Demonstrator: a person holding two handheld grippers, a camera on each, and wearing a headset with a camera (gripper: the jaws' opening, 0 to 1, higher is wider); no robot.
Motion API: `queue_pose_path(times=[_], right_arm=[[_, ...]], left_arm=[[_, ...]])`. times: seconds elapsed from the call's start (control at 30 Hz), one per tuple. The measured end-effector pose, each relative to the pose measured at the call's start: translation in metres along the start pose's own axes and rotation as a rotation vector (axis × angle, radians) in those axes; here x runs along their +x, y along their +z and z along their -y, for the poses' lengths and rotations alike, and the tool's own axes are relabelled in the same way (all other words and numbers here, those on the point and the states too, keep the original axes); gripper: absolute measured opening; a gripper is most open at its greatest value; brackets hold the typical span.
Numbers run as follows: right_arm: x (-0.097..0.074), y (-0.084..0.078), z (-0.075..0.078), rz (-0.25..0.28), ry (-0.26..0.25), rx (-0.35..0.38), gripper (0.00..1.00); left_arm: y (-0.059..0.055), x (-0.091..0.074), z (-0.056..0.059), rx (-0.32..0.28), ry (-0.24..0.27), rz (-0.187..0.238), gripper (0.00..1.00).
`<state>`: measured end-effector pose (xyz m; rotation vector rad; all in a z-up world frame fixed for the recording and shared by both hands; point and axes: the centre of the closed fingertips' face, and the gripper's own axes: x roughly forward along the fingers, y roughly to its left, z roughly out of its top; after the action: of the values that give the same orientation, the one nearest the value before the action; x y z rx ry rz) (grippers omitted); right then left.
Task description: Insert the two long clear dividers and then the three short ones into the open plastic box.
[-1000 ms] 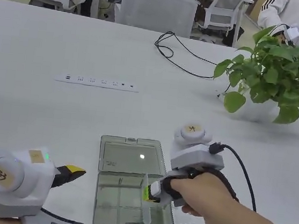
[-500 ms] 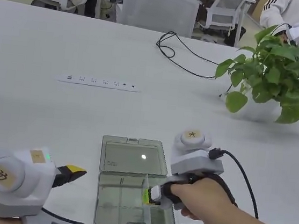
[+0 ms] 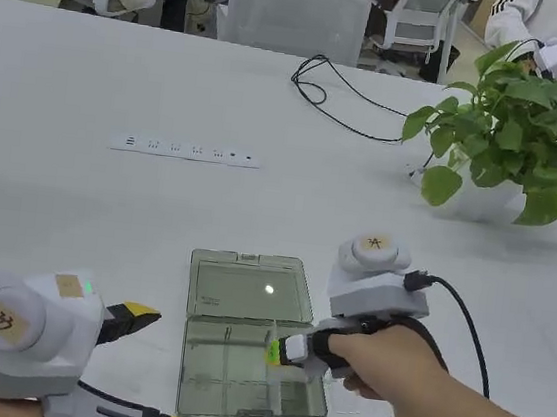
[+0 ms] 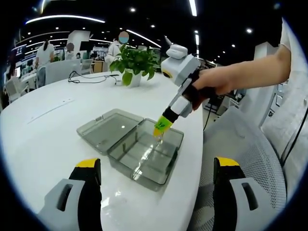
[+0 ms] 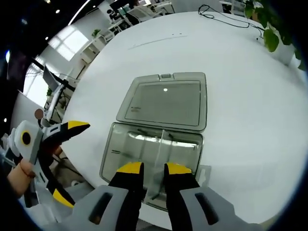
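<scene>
White workbench (image 3: 106, 219) in an open office, with chairs along its far edge. Right gripper (image 5: 147, 166): jaws drawn almost together, apparently pinched on the top edge of a clear divider (image 3: 275, 389) standing upright in the right part of the plastic box (image 3: 184, 359); actual contact with so transparent a strip hard to confirm. Divider aligned front to back, lower edge inside the base, full seating impossible to judge. Hinged lid (image 3: 245, 285) lying flat on the far side of the base. Left gripper (image 4: 157, 162): jaws spread wide, holding nothing, poised near the front left corner of the box, apart from it. Farther out: power strip (image 3: 184, 151), black cable (image 3: 331, 104), potted plant (image 3: 514, 125). Step in hand, as judged: seating this divider in its slots. For a clean result, hold the strip vertical, match both ends to the wall grooves, press straight down with light force, and release only once level and bottomed out; brace the box with the free gripper against any sliding on the smooth surface.
</scene>
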<state>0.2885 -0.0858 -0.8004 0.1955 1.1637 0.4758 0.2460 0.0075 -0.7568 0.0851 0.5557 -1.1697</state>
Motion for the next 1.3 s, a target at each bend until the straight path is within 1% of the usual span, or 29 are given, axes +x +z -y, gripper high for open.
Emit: queue_pose_path(times=[0.33,0.57,0.63,0.73,0.8,0.87,0.93,0.97,1.07,1.1,1.17,1.3], right_arm=[[-0.012,0.009,0.002,0.05,0.033,-0.072,0.26],[-0.023,0.016,-0.001,0.096,0.069,-0.124,0.31],[-0.025,0.018,-0.001,0.102,0.076,-0.139,0.34],[-0.029,0.019,-0.002,0.113,0.096,-0.182,0.37],[-0.032,0.019,-0.001,0.115,0.097,-0.205,0.39],[-0.035,0.02,-0.001,0.133,0.109,-0.237,0.41],[-0.038,0.019,0.001,0.133,0.107,-0.257,0.42],[-0.04,0.02,0.001,0.143,0.114,-0.278,0.43],[-0.043,0.019,0.002,0.147,0.13,-0.306,0.48],[-0.045,0.02,0.002,0.16,0.14,-0.337,0.49],[-0.048,0.018,0.003,0.161,0.145,-0.363,0.51],[-0.053,0.016,0.003,0.167,0.164,-0.392,0.54]], left_arm=[[0.0,-0.003,-0.003,-0.005,0.019,-0.003,0.99],[0.001,-0.005,-0.004,-0.01,0.032,-0.002,0.98],[0.001,-0.007,-0.004,-0.011,0.038,-0.003,0.98],[0.001,-0.008,-0.005,-0.016,0.047,-0.003,0.98],[0.001,-0.01,-0.006,-0.017,0.054,-0.004,0.98],[0.001,-0.011,-0.006,-0.019,0.061,-0.004,0.98],[0.001,-0.012,-0.006,-0.022,0.067,-0.003,0.98],[0.002,-0.013,-0.006,-0.023,0.07,-0.003,0.98],[0.002,-0.015,-0.007,-0.027,0.08,-0.001,0.98],[0.003,-0.015,-0.007,-0.028,0.085,0.0,0.98],[0.004,-0.017,-0.008,-0.031,0.092,0.003,0.98],[0.004,-0.019,-0.008,-0.038,0.105,0.006,0.97]])
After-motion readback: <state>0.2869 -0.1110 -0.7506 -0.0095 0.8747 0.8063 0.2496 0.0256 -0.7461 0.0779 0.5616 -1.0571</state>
